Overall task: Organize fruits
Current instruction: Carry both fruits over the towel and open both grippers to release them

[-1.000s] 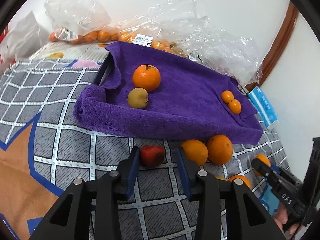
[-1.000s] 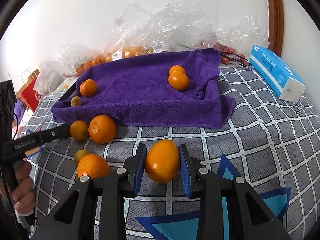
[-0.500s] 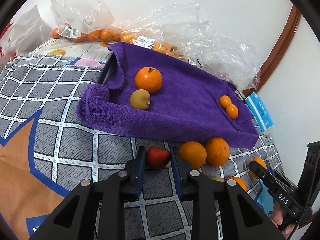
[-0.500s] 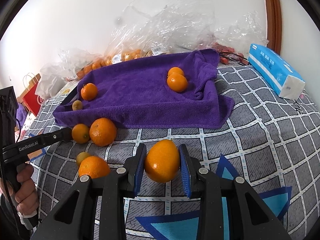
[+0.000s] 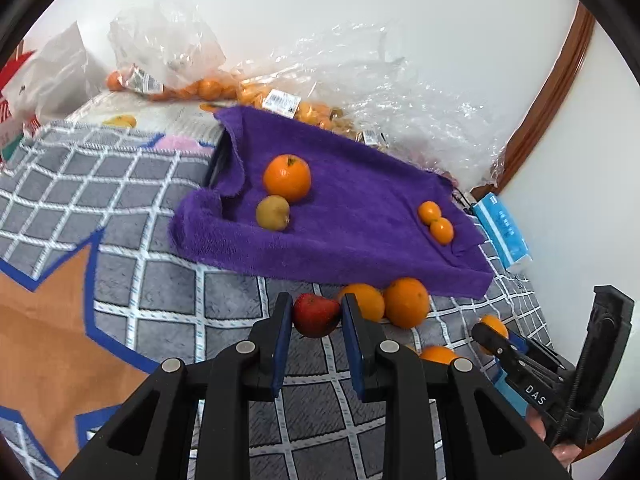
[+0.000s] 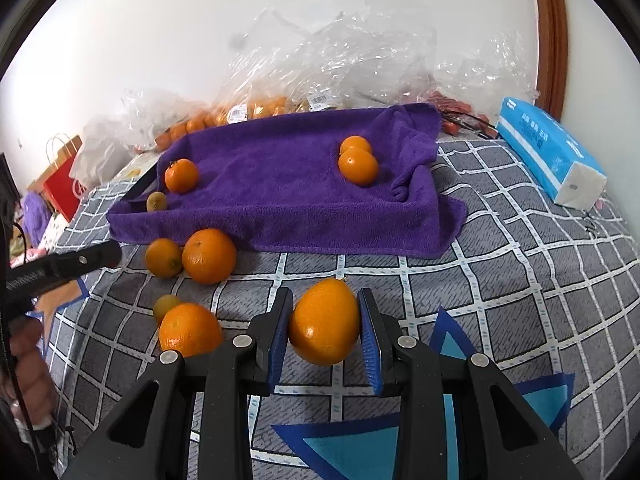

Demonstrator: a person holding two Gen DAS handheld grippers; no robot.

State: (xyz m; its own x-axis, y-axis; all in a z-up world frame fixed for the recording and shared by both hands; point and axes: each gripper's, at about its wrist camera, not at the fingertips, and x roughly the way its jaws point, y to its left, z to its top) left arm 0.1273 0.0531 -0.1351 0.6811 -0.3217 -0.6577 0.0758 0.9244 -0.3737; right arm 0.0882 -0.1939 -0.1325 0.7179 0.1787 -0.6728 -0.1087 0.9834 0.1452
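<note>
My left gripper (image 5: 314, 314) is shut on a small red fruit (image 5: 316, 315), held just above the checked cover in front of the purple towel (image 5: 352, 232). My right gripper (image 6: 325, 326) is shut on a large oval orange (image 6: 325, 326). On the towel lie an orange (image 5: 287, 178), a brownish-green fruit (image 5: 273, 213) and two small oranges (image 5: 436, 222). Two oranges (image 6: 192, 256) rest at the towel's near edge. Another orange (image 6: 190, 330) and a small greenish fruit (image 6: 166, 306) lie left of my right gripper.
Clear plastic bags with oranges (image 5: 280, 100) pile against the wall behind the towel. A blue tissue pack (image 6: 552, 156) sits at the right. A red paper bag (image 6: 62, 188) stands at the far left. A hand (image 6: 28, 364) grips the left tool's handle.
My left gripper closed its jaws on the red fruit and lifted it a little off the cover. The right gripper kept still with its orange.
</note>
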